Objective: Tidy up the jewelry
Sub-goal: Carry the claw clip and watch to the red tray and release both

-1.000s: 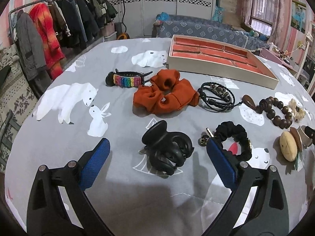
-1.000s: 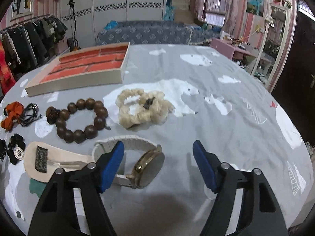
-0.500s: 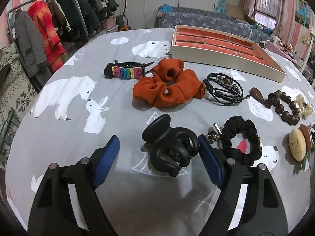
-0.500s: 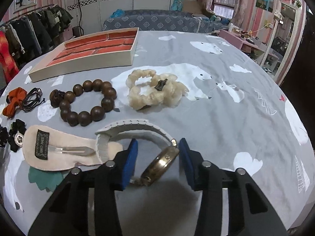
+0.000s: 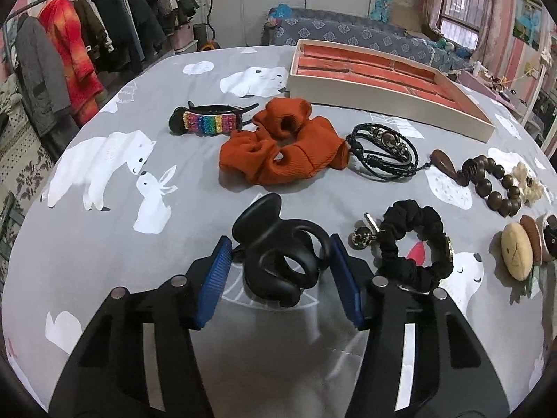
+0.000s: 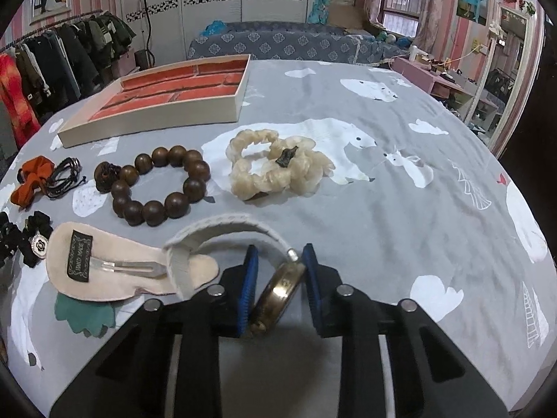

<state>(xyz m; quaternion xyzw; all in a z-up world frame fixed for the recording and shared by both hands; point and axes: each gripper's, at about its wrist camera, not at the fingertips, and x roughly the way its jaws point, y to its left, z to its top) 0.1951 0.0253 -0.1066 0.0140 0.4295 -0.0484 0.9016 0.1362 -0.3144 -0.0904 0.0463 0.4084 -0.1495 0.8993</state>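
My left gripper (image 5: pixel 278 254) has its blue pads closed against both sides of a black claw hair clip (image 5: pixel 278 257) that rests on the grey bedspread. My right gripper (image 6: pixel 278 268) is closed on the gold case of a watch (image 6: pixel 278 289) with a white strap (image 6: pixel 222 230) that loops away from me. The cream tray with orange lining (image 5: pixel 390 80) stands at the far side; it also shows in the right wrist view (image 6: pixel 167 104).
Near the left gripper lie an orange scrunchie (image 5: pixel 282 146), a rainbow hair clip (image 5: pixel 209 122), a black cord bracelet (image 5: pixel 383 149) and a black scrunchie (image 5: pixel 414 240). Near the right gripper lie a wooden bead bracelet (image 6: pixel 160 184), a cream scrunchie (image 6: pixel 278 163) and a beige felt clip (image 6: pixel 115 264).
Both grippers moved forward and narrowed: the left around the black claw clip, the right around the watch case.
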